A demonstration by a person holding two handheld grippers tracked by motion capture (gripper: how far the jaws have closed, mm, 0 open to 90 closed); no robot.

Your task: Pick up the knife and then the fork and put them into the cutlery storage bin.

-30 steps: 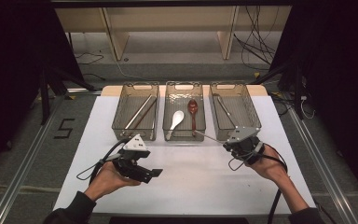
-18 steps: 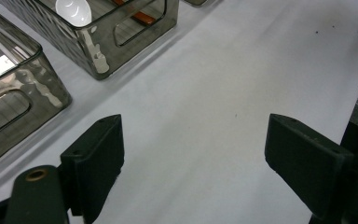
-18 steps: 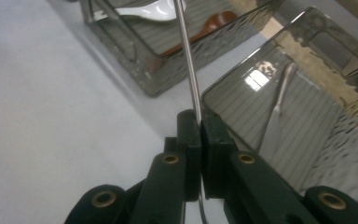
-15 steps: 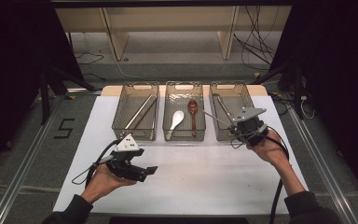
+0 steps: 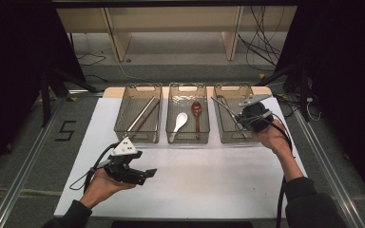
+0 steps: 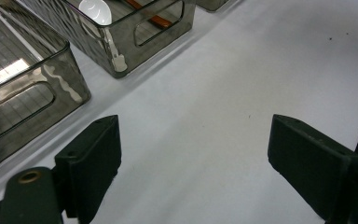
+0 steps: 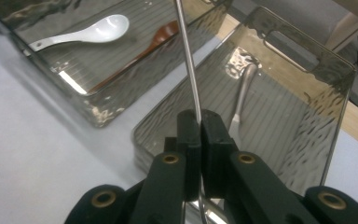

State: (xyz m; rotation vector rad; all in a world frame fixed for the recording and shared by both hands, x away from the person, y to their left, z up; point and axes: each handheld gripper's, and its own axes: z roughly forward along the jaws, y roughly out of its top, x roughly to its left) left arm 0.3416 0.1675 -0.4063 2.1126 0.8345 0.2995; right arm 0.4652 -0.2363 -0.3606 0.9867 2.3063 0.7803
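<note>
Over the right tray the right gripper is holding a thin metal utensil, its fingers closed tight on the handle. I judge it is being sorted into this tray, where another metal utensil is lying; next it needs lowering and release. Nearby, the middle tray is keeping a white spoon and a brown spoon, the left tray chopsticks. Low over the worktop, the left gripper is waiting wide open, holding nothing

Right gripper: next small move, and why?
Probably lower it and open the jaws. The right gripper is shut on a thin metal utensil above the right bin, where another metal utensil already lies.
</note>
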